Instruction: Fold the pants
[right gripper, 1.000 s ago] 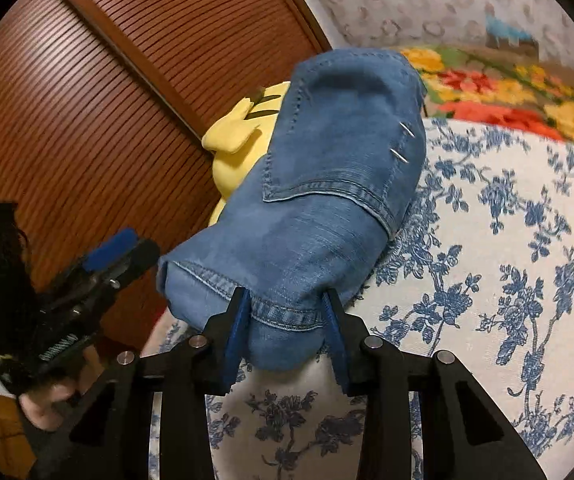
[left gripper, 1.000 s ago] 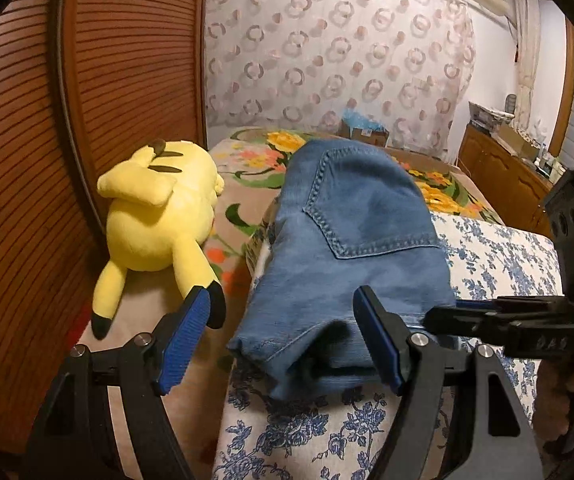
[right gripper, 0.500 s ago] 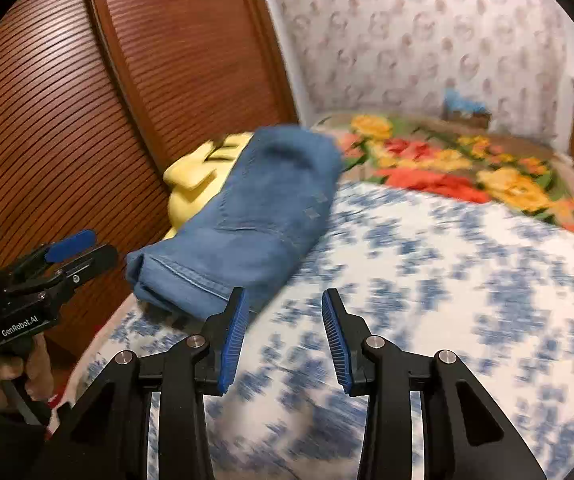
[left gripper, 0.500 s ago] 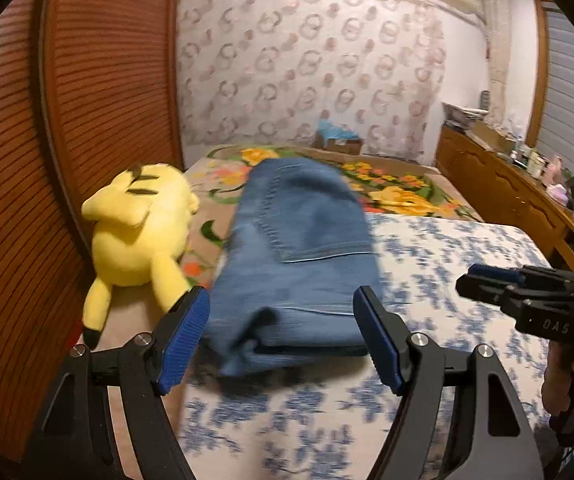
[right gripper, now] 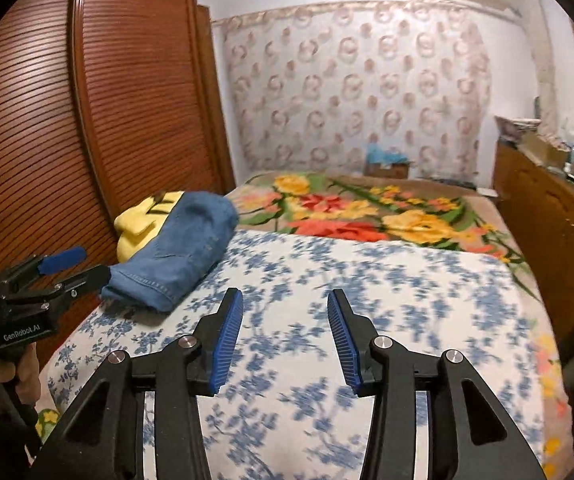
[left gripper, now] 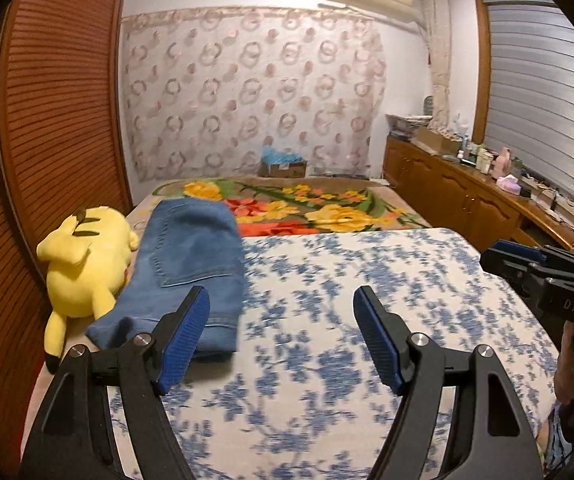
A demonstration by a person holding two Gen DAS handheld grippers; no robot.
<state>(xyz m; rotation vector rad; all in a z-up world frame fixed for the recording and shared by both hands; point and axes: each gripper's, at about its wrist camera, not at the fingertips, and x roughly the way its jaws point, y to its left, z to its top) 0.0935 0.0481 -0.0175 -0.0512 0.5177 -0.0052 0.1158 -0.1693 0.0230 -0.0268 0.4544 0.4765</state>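
Observation:
The folded blue jeans (left gripper: 191, 268) lie at the left edge of the bed on the blue-flowered sheet (left gripper: 367, 280); they also show in the right wrist view (right gripper: 179, 256). My left gripper (left gripper: 281, 336) is open and empty, pulled back from the jeans, its left finger in front of their near end. My right gripper (right gripper: 285, 336) is open and empty above the sheet, to the right of the jeans. Each gripper shows in the other's view, the right one (left gripper: 527, 264) and the left one (right gripper: 67, 268).
A yellow plush toy (left gripper: 83, 264) lies against the jeans' left side by the brown slatted wardrobe doors (left gripper: 47, 120). A floral blanket (left gripper: 307, 208) covers the far bed. A wooden cabinet (left gripper: 467, 196) with clutter runs along the right wall.
My right gripper let go of the jeans' near end and opened. Both grippers drew back and up from the jeans, which stayed on the bed.

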